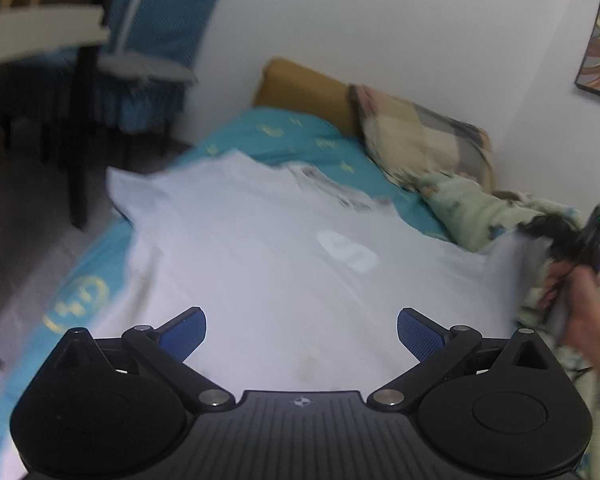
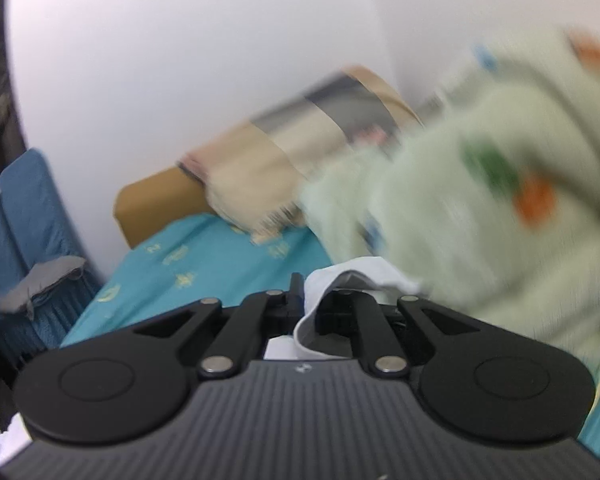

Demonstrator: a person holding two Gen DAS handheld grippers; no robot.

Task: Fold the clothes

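Nearest, the left hand-held gripper [image 1: 302, 334] hovers open over the white shirt [image 1: 268, 264] spread on the bed [image 1: 260, 132], while at three o'clock the right hand-held gripper [image 2: 300, 300] pinches its edge, apparently starting a side fold that next needs carrying across.

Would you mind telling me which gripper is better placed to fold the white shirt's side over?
Right, I'd judge. The right gripper has its jaws shut on the white shirt at its edge, while the left gripper is open above the cloth, holding nothing.
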